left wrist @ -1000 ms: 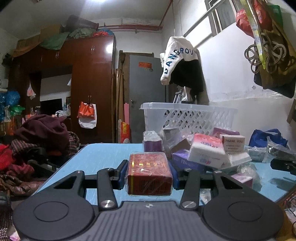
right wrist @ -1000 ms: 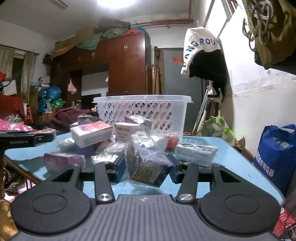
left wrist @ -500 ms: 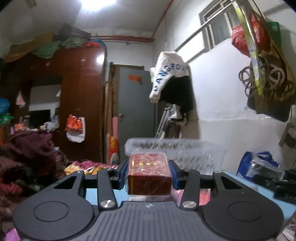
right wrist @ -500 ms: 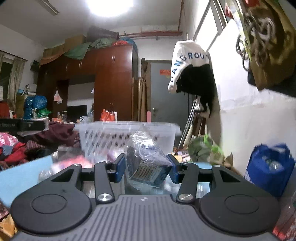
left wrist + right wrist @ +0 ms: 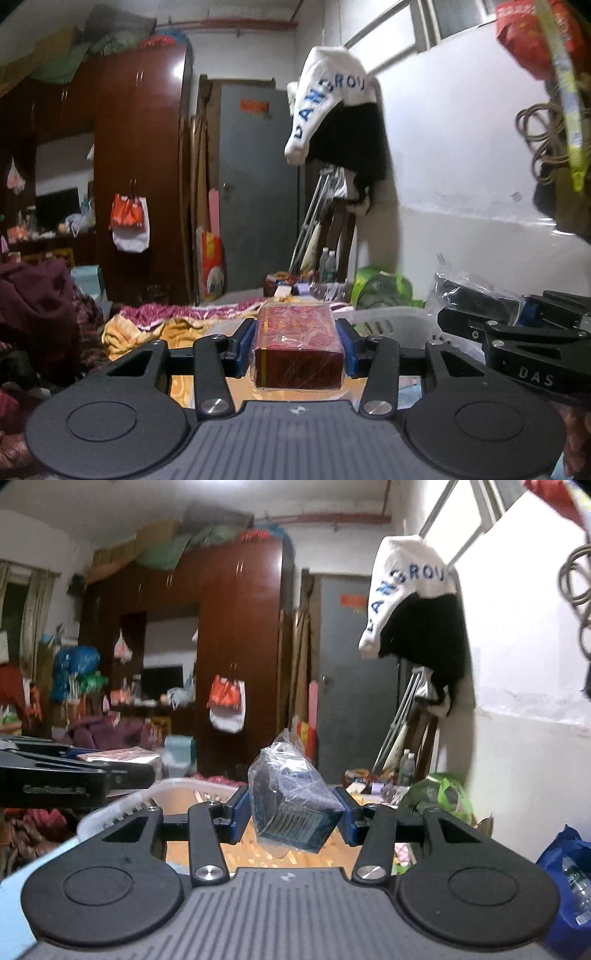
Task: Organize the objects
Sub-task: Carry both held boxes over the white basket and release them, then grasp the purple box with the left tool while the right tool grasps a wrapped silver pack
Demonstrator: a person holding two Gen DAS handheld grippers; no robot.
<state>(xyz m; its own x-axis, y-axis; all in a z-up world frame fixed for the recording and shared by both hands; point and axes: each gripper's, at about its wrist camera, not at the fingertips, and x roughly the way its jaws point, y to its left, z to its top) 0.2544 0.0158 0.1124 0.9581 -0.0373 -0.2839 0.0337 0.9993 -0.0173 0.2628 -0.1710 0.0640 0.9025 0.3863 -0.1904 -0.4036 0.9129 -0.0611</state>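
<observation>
L gripper [image 5: 297, 350]: jaws opening, red box [image 5: 297, 345] between the pads w/ a sliver of gap showing each side; box's long axis runs straight out along the fingers. White basket [image 5: 384, 319] lies directly below and just ahead, rim under the box's far end.

R gripper [image 5: 291, 814]: jaws opening too, bagged dark box [image 5: 291, 805] between them, tilted, barcode face toward camera, gaps at both pads. Basket rim [image 5: 122, 806] curves below-left, open inside right under the box.

Judgement: both 2 items poised to drop into basket; neither hand nearer, they sit side by side over it.
</observation>
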